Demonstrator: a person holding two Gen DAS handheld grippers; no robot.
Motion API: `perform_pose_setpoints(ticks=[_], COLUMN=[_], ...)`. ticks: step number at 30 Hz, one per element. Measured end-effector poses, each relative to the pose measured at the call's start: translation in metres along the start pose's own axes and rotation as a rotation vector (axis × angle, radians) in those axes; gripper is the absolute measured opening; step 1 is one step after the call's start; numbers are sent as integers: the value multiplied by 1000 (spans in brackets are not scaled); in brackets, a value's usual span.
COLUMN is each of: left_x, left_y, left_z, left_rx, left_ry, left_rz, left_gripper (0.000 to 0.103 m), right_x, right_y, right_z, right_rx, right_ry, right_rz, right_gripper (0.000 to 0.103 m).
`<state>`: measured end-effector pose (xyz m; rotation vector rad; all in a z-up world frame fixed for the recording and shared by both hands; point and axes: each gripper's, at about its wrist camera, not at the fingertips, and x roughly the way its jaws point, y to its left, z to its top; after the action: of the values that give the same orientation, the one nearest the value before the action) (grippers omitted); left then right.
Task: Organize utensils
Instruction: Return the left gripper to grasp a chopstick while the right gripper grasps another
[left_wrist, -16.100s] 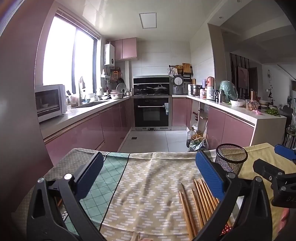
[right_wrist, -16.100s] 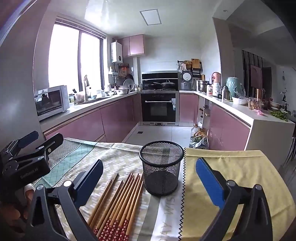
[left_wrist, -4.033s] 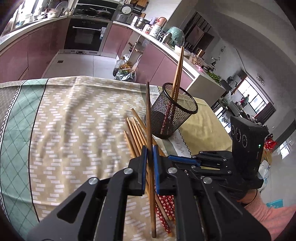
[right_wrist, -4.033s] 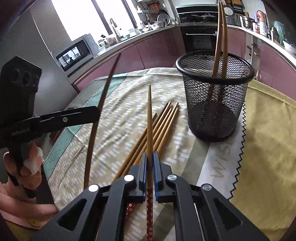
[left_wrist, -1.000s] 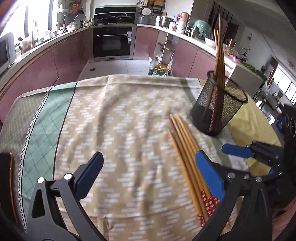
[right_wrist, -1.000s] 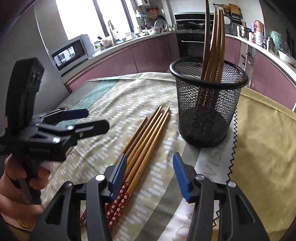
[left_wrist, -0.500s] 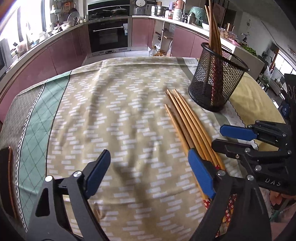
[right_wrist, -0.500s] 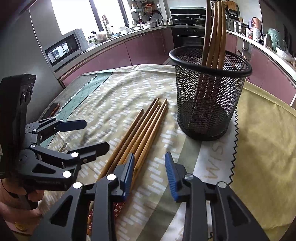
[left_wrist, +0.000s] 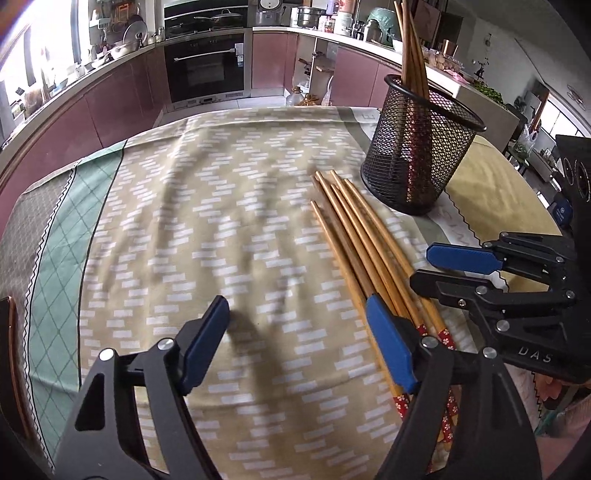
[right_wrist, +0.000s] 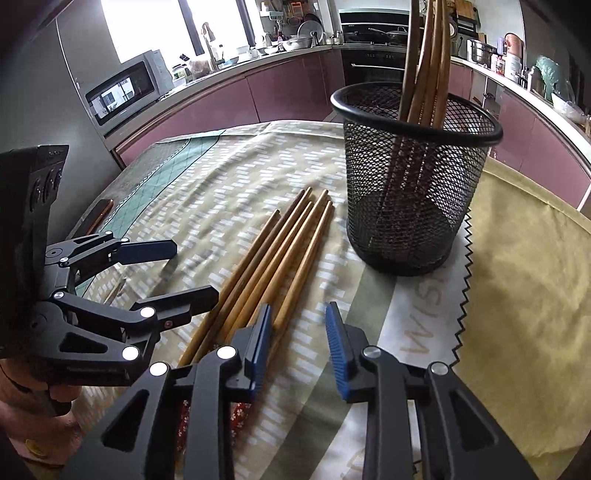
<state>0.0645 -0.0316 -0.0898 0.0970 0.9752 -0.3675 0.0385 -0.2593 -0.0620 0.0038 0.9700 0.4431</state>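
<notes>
loose wooden chopsticks with red flower-patterned handles (right_wrist: 280, 254): a bundle of about five lying side by side on the patterned beige tablecloth (left_wrist: 207, 206), tips toward the basket, handles toward the person; black wire-mesh cylindrical basket (right_wrist: 413, 177): upright just beside the bundle's tips, holding several more wooden chopsticks (right_wrist: 430, 55) standing handle-down and leaning on its rim; right gripper (right_wrist: 297, 343): fingers open and empty, low over the handle end, its left finger at the outermost stick; left gripper (left_wrist: 295, 343): fingers wide open and empty, its right finger at the bundle's other edge; step judged: each takes one stick; advice: straddle a single outer stick near the patterned end, close squarely so neighbours are not dragged, lift, upend, lower into the basket; surface (right_wrist: 517, 280): cloth-covered, a yellow cloth under the basket's far side.
</notes>
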Motion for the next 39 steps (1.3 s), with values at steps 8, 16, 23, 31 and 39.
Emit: perform_pose_setpoints(ticks=[8, 16, 23, 31, 39], left_x=[5, 9, 13, 10, 13], left_y=[-2, -2, -5, 1, 8], left_z=[4, 12, 14, 11, 14], left_rx=[5, 7, 27, 25, -14], left_ry=[13, 39, 38, 37, 36], left_rz=[2, -22, -26, -66, -56], left_gripper=[74, 66, 58, 34, 11], right_x=[-2, -1, 0, 4, 11], right_y=[-4, -3, -3, 0, -3], right_z=[-2, -3, -2, 1, 9], right_rx=[7, 4, 5, -10, 8], right_ry=[0, 1, 2, 9, 17], right_rz=[-1, -4, -2, -23, -22], right_gripper=[28, 28, 28, 23, 10])
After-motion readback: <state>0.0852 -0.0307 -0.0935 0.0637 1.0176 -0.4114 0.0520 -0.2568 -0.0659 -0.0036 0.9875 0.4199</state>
